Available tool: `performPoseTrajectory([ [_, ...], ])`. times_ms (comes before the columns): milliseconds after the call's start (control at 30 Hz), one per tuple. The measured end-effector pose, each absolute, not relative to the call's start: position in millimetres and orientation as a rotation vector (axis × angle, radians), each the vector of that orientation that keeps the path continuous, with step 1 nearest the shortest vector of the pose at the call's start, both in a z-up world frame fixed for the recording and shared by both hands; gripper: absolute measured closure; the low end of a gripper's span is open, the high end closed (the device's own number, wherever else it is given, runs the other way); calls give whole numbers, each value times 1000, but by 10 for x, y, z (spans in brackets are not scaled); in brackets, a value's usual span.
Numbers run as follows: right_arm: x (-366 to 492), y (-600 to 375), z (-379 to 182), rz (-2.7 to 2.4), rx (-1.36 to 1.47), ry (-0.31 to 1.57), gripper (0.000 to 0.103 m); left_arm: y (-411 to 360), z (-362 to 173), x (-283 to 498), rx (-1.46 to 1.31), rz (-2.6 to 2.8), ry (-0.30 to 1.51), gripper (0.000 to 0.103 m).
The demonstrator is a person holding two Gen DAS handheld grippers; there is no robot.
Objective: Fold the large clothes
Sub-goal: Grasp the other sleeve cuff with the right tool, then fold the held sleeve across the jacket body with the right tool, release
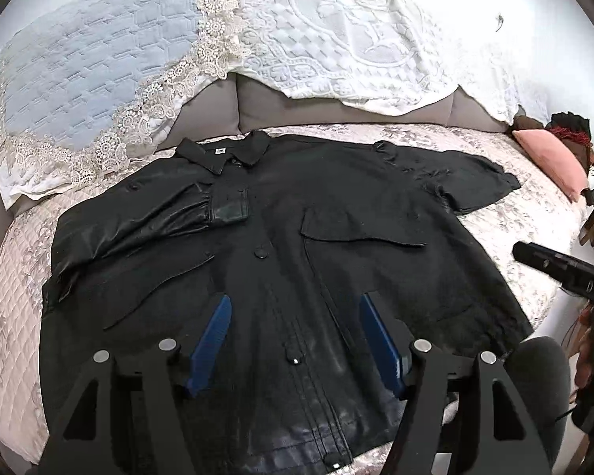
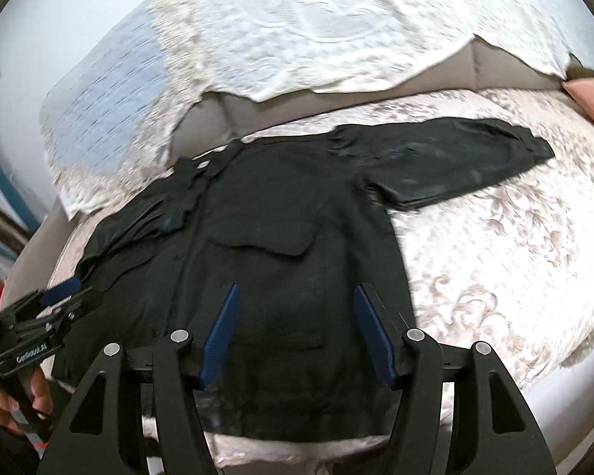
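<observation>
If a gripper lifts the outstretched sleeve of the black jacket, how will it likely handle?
The outstretched sleeve will probably drape limply: it lies flat and creased. The black jacket looks shiny like leather, so it may be heavyish and slide between the jaws. The folded sleeve holds soft bunches, suggesting pliability.

Home bedroom. Bed with pale floral quilted bedspread (image 1: 507, 233), grey padded headboard (image 1: 265, 107) draped with white lace-trimmed coverlets (image 1: 336, 35), pink pillow (image 1: 550, 162) at bed's far corner, plain white wall (image 1: 534, 0) behind. Black jacket (image 1: 281, 245) spread flat on bed.
</observation>
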State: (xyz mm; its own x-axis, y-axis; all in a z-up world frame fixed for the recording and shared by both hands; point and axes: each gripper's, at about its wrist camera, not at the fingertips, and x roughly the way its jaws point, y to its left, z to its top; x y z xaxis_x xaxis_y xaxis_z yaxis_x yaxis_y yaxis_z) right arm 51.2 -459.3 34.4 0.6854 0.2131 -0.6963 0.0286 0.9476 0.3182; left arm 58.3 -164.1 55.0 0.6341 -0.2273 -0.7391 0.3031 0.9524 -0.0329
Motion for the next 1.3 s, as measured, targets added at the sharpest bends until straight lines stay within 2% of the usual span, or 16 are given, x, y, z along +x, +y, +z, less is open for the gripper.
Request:
performPoseTrajectory([
  [100,666,-4830,242,69,363,828,38,-1631,462,694,111,-276,845,33],
  [667,1755,-6738,-289,-241,625,800,37,-1783,-224,1278,124,-232,1006,32],
  [1033,2263,-7523,-515,-376,821,758,37,-1751,-322,1372,108,-227,1031,32],
  [1067,2297,-7563,-516,-377,823,765,39,-1751,-316,1371,107,-228,1031,32],
  [1133,2368,-7609,-478,-392,821,792,83,-1737,-298,1361,104,-227,1029,32],
  [1167,2396,-7616,-460,-384,824,804,100,-1723,-282,1350,100,-227,1028,32],
  [1300,2382,-7338,-36,-294,736,747,100,-1611,-172,1288,77,-216,1003,32],
])
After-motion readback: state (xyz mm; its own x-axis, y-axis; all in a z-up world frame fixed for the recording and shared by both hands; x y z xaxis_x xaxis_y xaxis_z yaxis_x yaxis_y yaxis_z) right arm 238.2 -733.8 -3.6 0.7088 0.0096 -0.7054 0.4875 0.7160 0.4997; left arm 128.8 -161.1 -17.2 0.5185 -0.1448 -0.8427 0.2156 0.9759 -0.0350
